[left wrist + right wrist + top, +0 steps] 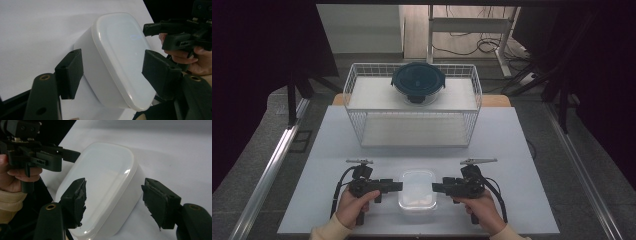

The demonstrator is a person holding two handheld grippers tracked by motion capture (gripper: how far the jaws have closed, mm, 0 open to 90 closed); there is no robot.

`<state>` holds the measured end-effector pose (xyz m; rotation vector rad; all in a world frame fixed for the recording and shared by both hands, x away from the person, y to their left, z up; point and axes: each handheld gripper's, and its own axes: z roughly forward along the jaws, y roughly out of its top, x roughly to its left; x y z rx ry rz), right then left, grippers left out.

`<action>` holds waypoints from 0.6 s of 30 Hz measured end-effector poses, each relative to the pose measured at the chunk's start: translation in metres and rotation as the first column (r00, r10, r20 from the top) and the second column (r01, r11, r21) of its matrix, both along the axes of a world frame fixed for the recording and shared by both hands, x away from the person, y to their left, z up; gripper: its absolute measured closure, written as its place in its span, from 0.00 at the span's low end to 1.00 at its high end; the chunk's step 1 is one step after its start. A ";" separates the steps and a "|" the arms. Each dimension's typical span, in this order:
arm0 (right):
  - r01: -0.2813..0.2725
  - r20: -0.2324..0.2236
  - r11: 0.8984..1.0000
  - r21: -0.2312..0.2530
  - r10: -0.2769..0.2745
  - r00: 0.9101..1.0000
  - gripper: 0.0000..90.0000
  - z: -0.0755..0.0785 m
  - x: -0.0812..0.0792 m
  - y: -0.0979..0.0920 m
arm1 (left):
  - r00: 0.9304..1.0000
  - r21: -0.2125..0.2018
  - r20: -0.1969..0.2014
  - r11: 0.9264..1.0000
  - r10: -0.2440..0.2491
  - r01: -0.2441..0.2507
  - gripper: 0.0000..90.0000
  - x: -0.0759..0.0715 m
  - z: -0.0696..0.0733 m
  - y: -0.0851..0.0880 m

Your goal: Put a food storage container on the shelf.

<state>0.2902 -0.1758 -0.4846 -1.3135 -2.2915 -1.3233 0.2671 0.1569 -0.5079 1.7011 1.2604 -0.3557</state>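
now the white box (417, 188) sits lid-on near the front edge of the tabletop (512, 150), about midway between its left and right edges. left gripper (398, 186) points at the box's left side, right gripper (436, 187) at its right side, each held level in a hand. in the left gripper view the jaws stand part open around the box's side, pads not pressing it; the right gripper view shows the same at the other side. a wire basket (412, 102) stands toward the back edge, with a dark round container (418, 81) on its upper shelf.
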 end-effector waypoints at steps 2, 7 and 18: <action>-0.004 -0.010 1.000 -0.002 0.004 1.000 0.41 -0.003 0.001 0.002 | 1.000 -0.002 -0.007 1.000 -0.010 0.010 0.39 0.000 -0.001 -0.001; -0.014 -0.021 1.000 0.006 0.014 1.000 0.44 -0.005 0.001 0.004 | 0.999 -0.048 -0.047 0.999 -0.015 0.013 0.42 0.001 -0.009 -0.002; -0.017 -0.074 0.999 0.030 0.019 0.997 0.61 -0.013 -0.001 0.005 | 0.998 -0.041 -0.048 0.998 -0.047 0.045 0.63 -0.002 -0.011 -0.006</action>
